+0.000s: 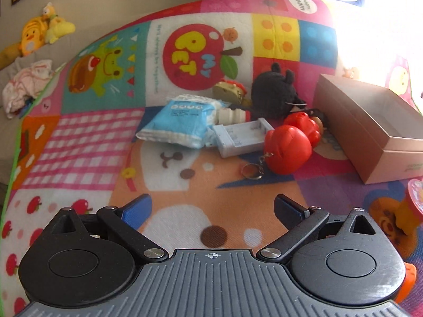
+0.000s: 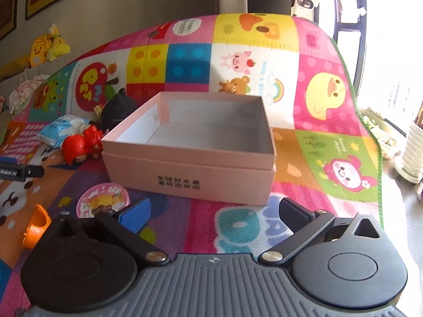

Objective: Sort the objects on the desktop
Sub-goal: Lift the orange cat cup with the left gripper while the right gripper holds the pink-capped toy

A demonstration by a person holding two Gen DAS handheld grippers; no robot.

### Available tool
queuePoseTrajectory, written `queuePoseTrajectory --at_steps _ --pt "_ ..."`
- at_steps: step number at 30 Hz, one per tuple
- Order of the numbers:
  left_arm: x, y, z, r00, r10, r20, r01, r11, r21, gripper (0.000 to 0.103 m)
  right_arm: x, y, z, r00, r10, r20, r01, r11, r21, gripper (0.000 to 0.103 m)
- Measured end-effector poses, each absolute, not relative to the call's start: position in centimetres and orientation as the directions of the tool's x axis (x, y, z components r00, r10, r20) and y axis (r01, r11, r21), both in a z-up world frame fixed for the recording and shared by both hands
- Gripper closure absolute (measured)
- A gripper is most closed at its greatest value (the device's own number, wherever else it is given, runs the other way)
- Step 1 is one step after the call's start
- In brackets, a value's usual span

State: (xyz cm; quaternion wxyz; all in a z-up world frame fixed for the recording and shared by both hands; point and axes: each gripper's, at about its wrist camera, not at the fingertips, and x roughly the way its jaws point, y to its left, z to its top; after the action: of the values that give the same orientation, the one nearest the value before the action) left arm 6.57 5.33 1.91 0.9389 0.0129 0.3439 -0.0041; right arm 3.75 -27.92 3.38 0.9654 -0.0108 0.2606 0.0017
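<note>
Sorting not yet begun: the box is empty.
From left: blue packet, grey case, red toy and black plush lie clustered on the play mat beside the box; left hand-held gripper and right hand-held gripper both gape wide, holding nothing.
</note>
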Motion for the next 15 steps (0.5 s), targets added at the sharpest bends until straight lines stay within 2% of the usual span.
queuePoseTrajectory --at_steps 3,8,12,15 --pt "5.1 5.1 1.4 0.765 -0.069 -0.640 0.041 0.997 -0.059 0.001 6.5 -29.6 5.3 0.880 -0.030 -0.473 0.038 0.999 0.007 0.000" --pt "3.3 4.5 0.9 0.764 -0.160 -0.626 0.081 0.985 -0.153 0.001 13.7 -30.1 4.7 0.807 0.003 -0.591 0.041 0.997 0.061 0.000" --pt "2.4 4.4 1.0 0.788 -0.176 -0.590 0.100 0.982 -0.159 0.001 17.5 -27.0 3.1 0.782 0.033 -0.622 -0.061 0.998 -0.024 0.000" --pt "2.5 4.7 0.8 0.789 -0.192 -0.583 0.100 0.977 -0.187 0.001 18.8 -24.3 3.1 0.795 0.013 -0.607 -0.097 0.990 -0.105 0.000"
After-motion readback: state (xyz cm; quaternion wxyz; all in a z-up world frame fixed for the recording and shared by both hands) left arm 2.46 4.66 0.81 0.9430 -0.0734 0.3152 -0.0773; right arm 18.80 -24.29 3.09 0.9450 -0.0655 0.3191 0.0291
